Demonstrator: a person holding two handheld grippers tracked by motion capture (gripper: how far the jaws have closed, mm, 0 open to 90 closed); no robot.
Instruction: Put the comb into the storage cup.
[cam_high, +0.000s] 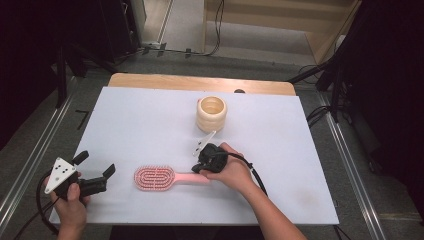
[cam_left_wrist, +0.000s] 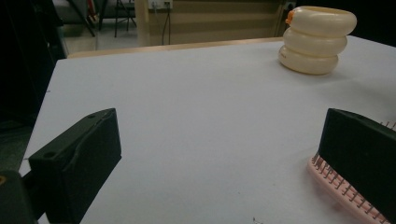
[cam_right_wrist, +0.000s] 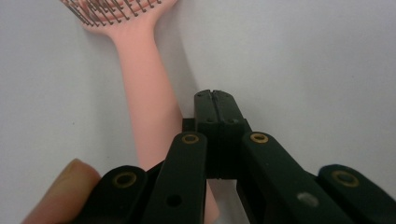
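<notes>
A pink hairbrush (cam_high: 155, 178) lies bristles up near the front middle of the white table (cam_high: 140, 115), its handle pointing right. My right gripper (cam_high: 201, 168) is shut with nothing in it, jaws pressed together just above and beside the handle. In the right gripper view the closed jaws (cam_right_wrist: 215, 100) sit to the right of the pink handle (cam_right_wrist: 147, 88). My left gripper (cam_high: 96, 166) rests open at the front left, just left of the brush head. In the left gripper view its jaws (cam_left_wrist: 219, 154) stand wide apart, with the brush bristles (cam_left_wrist: 343, 189) under the right jaw.
A cream cup shaped like stacked rings (cam_high: 211, 114) stands upright behind the brush, toward the back middle; it also shows at the far right in the left gripper view (cam_left_wrist: 317, 39). A wooden edge (cam_high: 200, 82) runs along the table's far side. Cables lie on the floor around.
</notes>
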